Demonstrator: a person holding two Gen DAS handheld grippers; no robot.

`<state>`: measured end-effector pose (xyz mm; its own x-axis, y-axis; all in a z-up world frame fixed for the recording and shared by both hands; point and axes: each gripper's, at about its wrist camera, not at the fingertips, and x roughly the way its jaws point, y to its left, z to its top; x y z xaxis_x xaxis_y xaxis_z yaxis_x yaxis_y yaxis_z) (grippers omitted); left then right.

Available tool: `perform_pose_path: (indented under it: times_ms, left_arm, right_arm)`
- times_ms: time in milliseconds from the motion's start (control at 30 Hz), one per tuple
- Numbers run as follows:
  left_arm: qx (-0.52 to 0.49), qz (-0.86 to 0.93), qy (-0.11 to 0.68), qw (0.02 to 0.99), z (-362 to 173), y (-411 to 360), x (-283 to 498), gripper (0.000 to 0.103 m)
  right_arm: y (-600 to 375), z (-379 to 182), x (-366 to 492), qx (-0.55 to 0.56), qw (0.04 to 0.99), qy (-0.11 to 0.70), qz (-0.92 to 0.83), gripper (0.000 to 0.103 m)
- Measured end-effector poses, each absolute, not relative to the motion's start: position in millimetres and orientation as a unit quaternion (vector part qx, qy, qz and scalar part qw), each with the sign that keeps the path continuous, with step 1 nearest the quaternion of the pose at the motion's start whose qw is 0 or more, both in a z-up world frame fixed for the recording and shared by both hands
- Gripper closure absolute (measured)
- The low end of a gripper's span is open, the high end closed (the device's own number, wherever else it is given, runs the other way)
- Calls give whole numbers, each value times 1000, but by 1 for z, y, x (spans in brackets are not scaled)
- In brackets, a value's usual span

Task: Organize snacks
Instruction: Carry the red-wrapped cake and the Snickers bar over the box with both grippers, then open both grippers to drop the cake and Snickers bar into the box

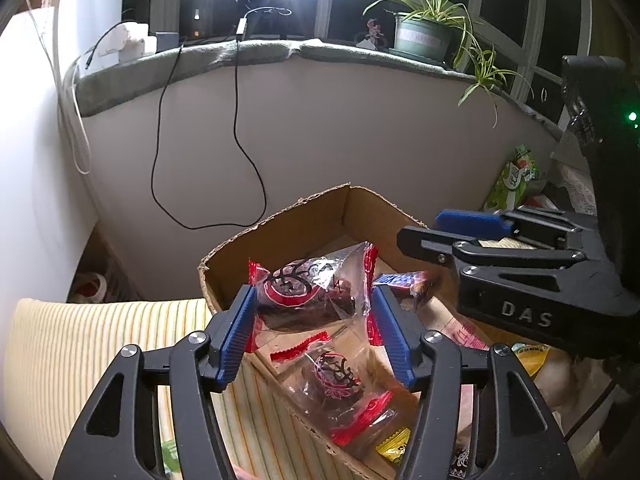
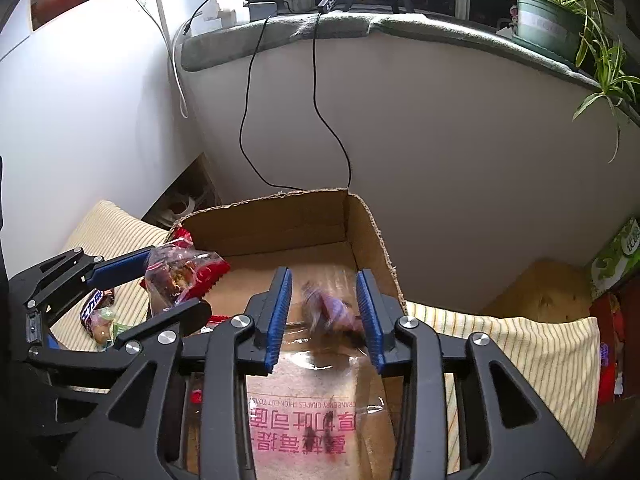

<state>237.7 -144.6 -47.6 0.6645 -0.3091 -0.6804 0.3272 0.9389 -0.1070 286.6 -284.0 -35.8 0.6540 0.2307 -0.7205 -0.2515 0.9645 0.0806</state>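
Observation:
An open cardboard box (image 1: pixel 280 232) (image 2: pixel 280 220) stands on a striped cloth. My left gripper (image 1: pixel 312 320) (image 2: pixel 176 280) hangs over the box's near left corner. Its blue pads touch both ends of a clear, red-edged snack packet (image 1: pixel 308 292) (image 2: pixel 180 272) with a dark filling. My right gripper (image 2: pixel 324 316) (image 1: pixel 420 228) is over the box's middle. Its jaws stand apart around a small, blurred purple-wrapped sweet (image 2: pixel 328 308); the left pad is clear of it. Below lie a bread bag with pink lettering (image 2: pixel 304 420) and a second red-edged packet (image 1: pixel 336 376).
A chocolate bar in a blue wrapper (image 2: pixel 94 306) lies on the yellow striped cloth (image 1: pixel 100 340) left of the box. A green snack bag (image 1: pixel 516 180) leans on the wall at the right. Cables (image 2: pixel 248 120) hang from the sill, where a potted plant (image 1: pixel 424 32) stands.

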Motion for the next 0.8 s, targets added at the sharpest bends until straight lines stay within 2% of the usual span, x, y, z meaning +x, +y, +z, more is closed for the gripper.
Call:
perform_pose_path:
  times_ms: [67, 167, 233, 333, 800]
  left_arm:
    - [11, -174, 371, 912, -48, -144, 237, 42]
    - [11, -180, 369, 912, -46, -145, 236, 38]
    - [14, -181, 368, 912, -45, -147, 234, 30]
    - [12, -180, 365, 913, -42, -147, 232, 30]
    - [2, -155, 343, 927, -21, -104, 198, 30]
  right_arm:
    - [-285, -34, 285, -15, 912, 390, 128, 48]
    - [-289, -30, 282, -15, 915, 385, 120, 43]
    - [-292, -28, 281, -13, 917, 381, 117, 36]
    - [-295, -23, 276, -11, 920, 375, 111, 29]
    - [-283, 2, 235, -9, 927, 354, 128, 28]
